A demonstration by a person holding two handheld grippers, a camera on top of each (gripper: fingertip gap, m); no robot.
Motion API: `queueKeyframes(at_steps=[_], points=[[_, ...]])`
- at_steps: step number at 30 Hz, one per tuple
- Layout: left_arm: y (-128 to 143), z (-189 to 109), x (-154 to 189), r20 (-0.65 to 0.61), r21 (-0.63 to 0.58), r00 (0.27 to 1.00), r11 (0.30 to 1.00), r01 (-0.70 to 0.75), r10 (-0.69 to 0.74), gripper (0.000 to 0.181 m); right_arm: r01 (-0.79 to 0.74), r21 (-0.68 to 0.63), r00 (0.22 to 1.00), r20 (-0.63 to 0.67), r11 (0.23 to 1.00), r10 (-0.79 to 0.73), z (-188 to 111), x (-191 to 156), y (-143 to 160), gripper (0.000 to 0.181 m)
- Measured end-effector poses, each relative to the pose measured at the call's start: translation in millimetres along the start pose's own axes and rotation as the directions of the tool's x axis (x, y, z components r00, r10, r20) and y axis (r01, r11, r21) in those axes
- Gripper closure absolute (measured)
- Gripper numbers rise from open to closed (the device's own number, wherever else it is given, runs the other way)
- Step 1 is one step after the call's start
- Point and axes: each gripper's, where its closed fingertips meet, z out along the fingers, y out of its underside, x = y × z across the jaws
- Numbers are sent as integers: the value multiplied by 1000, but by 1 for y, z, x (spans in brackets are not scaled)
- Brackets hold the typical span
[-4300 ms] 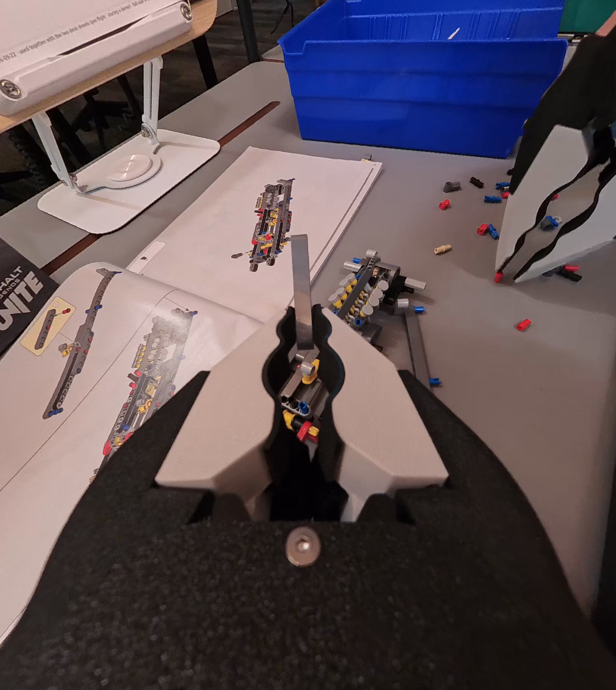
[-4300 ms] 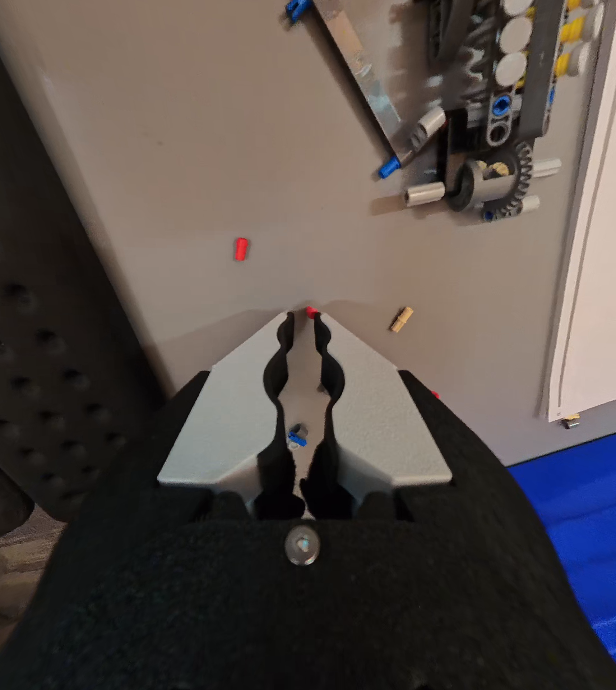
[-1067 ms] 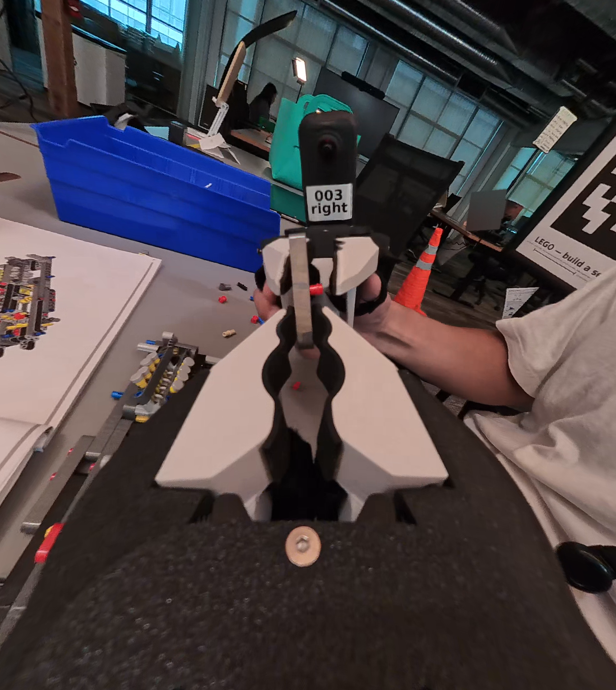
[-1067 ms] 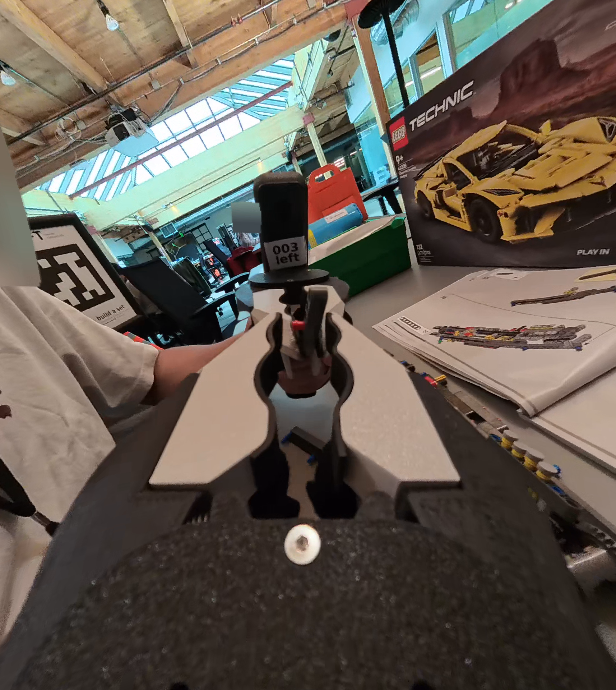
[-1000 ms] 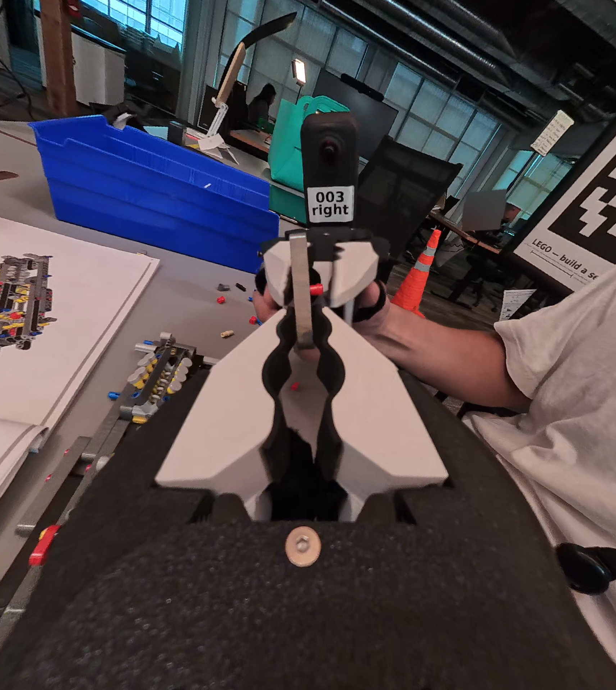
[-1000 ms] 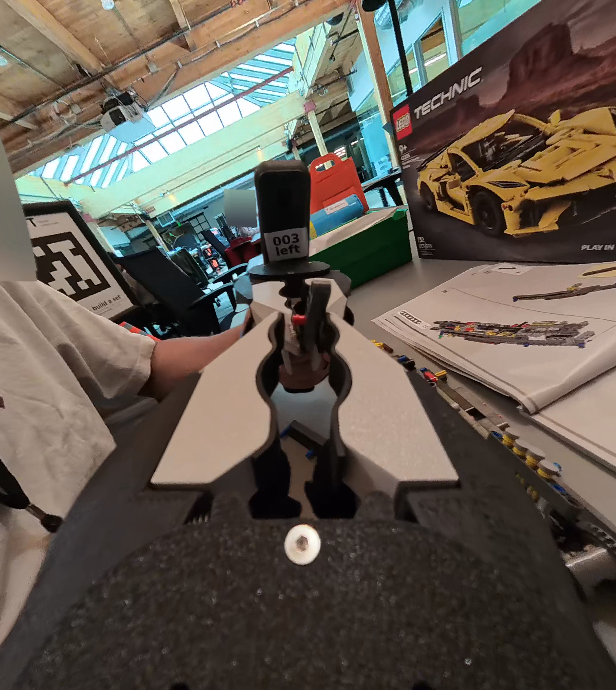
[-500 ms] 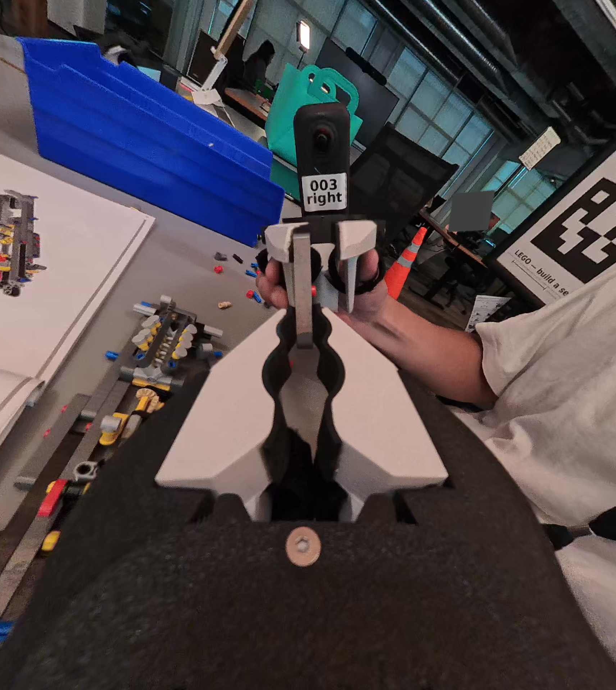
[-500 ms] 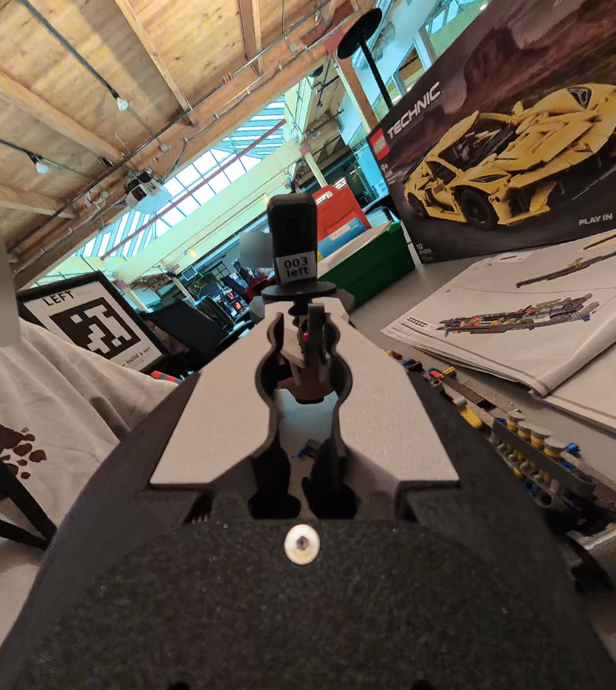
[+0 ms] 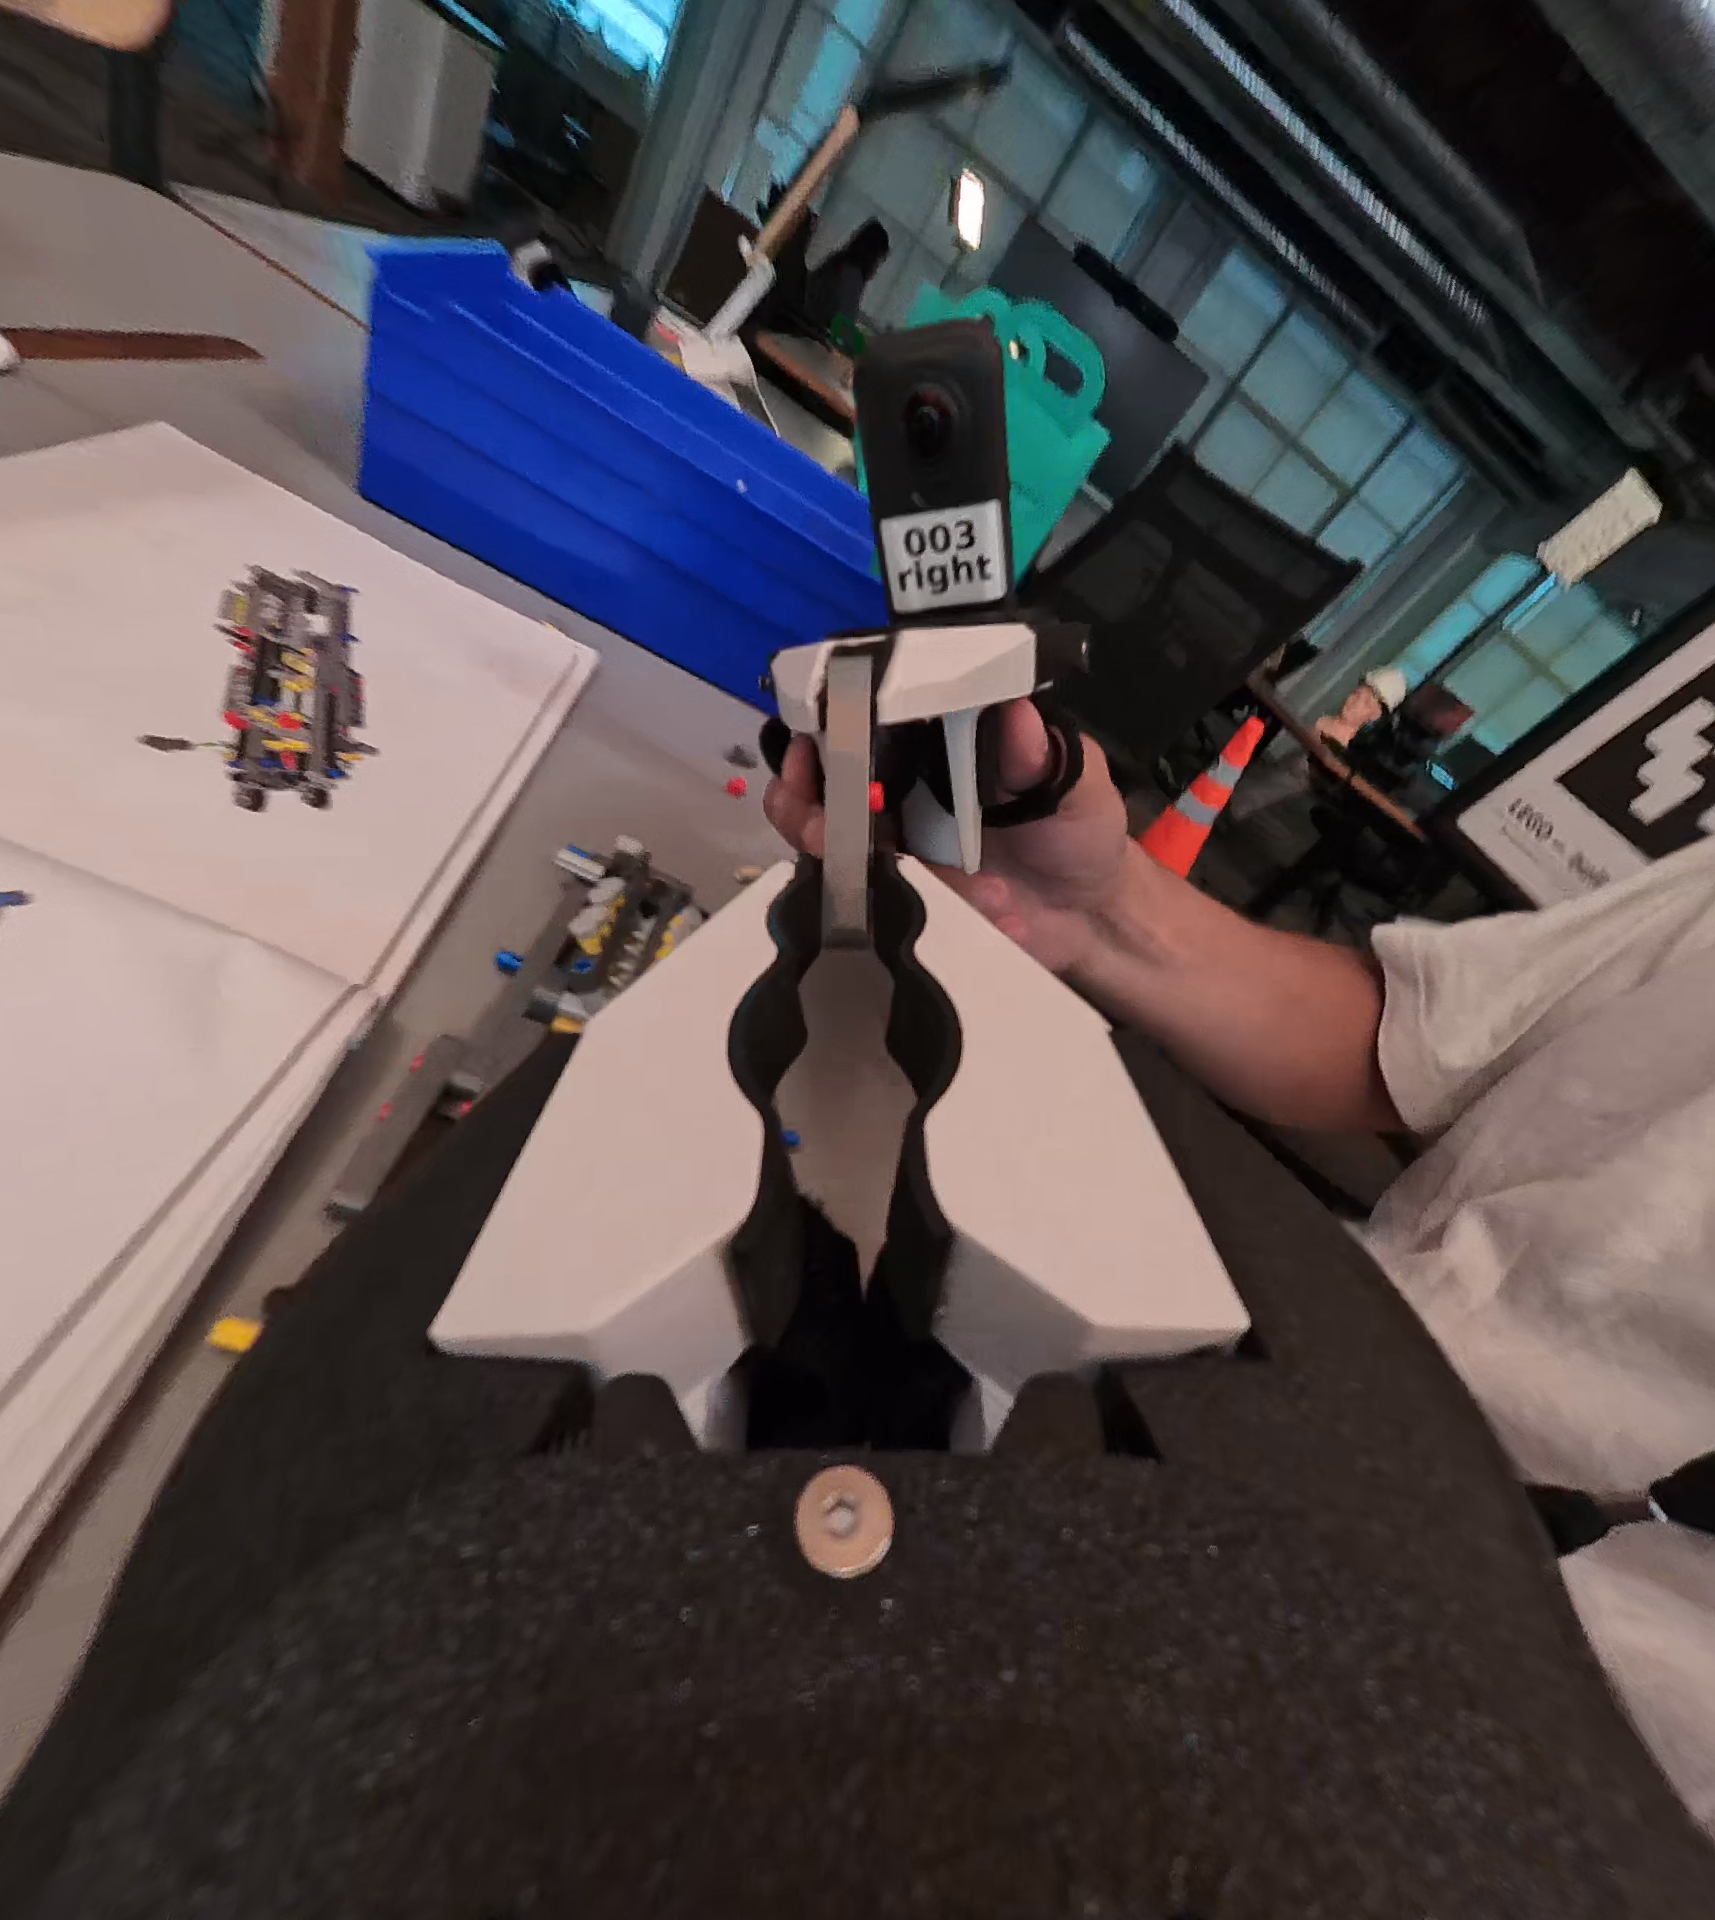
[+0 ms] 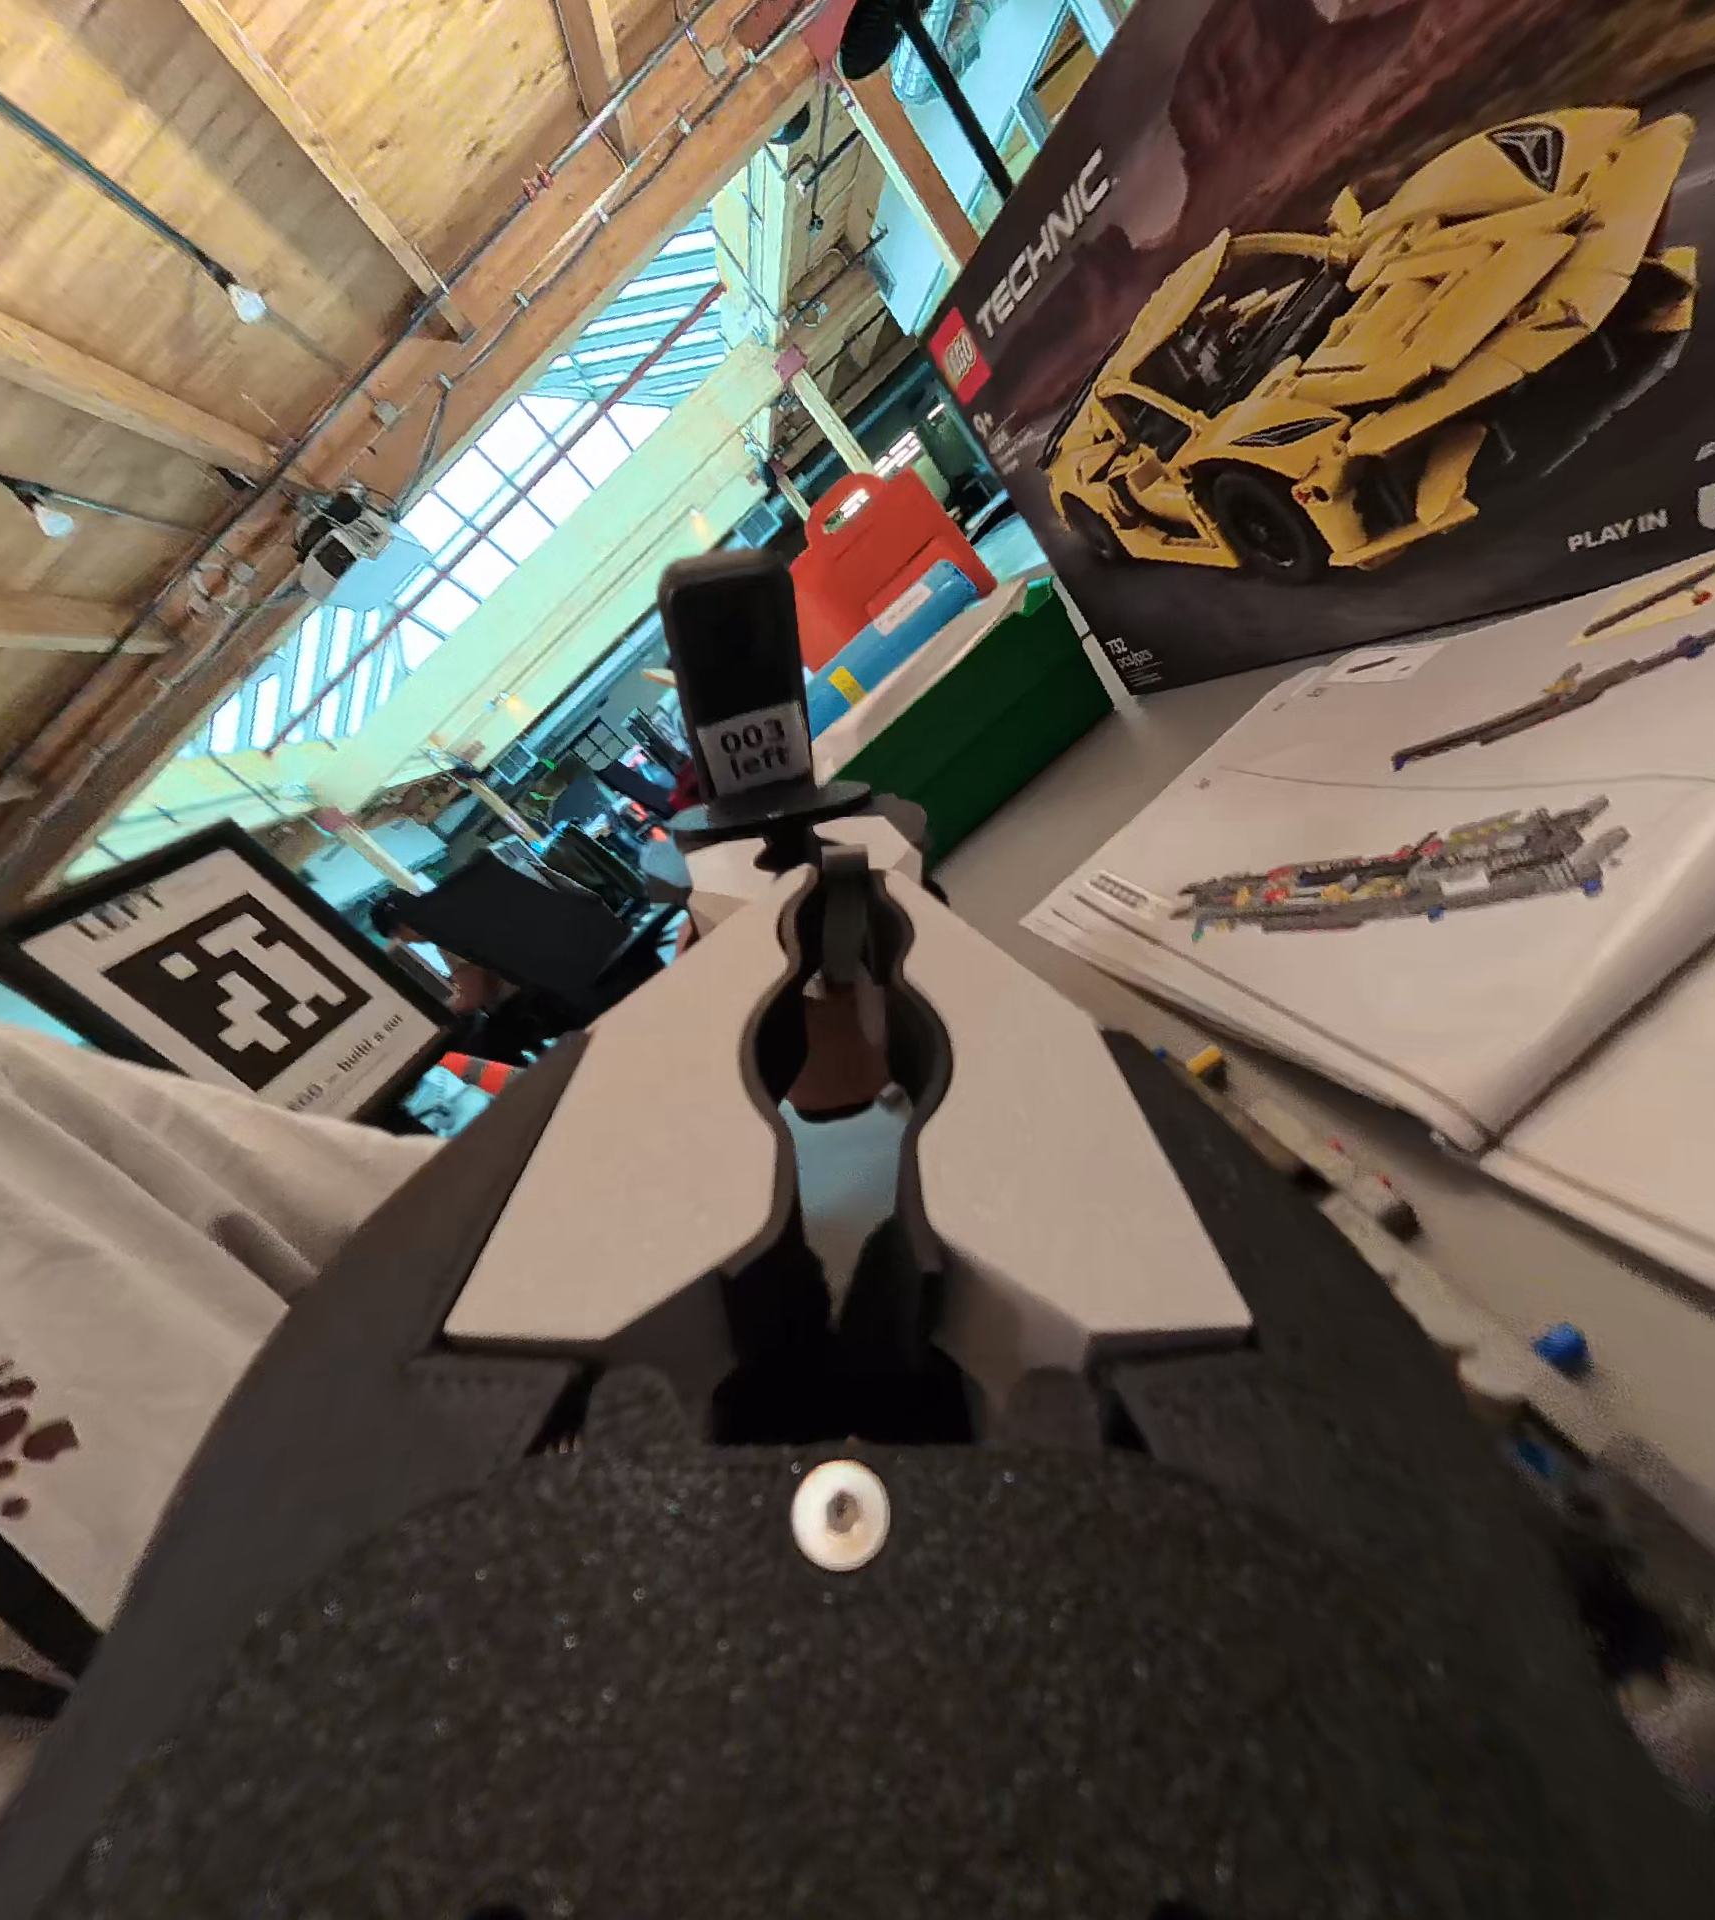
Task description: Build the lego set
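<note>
Grey lego beam [image 9: 845,800] upright in air, lower end pinched at tips of left claw [image 9: 845,914]. Small red pin [image 9: 875,797] on beam's side. Right claw [image 10: 840,883] faces it, narrow, tips around beam's edge [image 10: 840,925]; grip on it cannot tell. Part-built chassis [image 9: 614,925] on grey surface [image 9: 645,769], beside open instruction booklet [image 9: 157,644]. Blue bin [image 9: 572,488] behind.

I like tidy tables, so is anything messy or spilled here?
Yes. Small red and blue pins lie scattered on the grey table around the half-built model, not in the blue bin.
</note>
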Motion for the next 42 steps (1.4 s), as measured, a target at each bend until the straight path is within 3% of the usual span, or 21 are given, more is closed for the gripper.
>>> queueKeyframes(at_steps=[5,11,21,42], points=[[-27,-33,-30,93,128,994,991,39,-51,165,-110,96,992,79,989,103,25,21,-39,176],[-33,-45,-41,124,164,990,985,48,-69,163,-254,251,965,127,934,228,16,40,-47,176],[-23,-27,-32,94,132,994,990,43,-56,164,-211,206,976,98,956,194,18,32,-30,176],[-29,-37,-32,107,135,993,990,36,-50,163,-99,94,995,32,991,96,28,27,-14,176]])
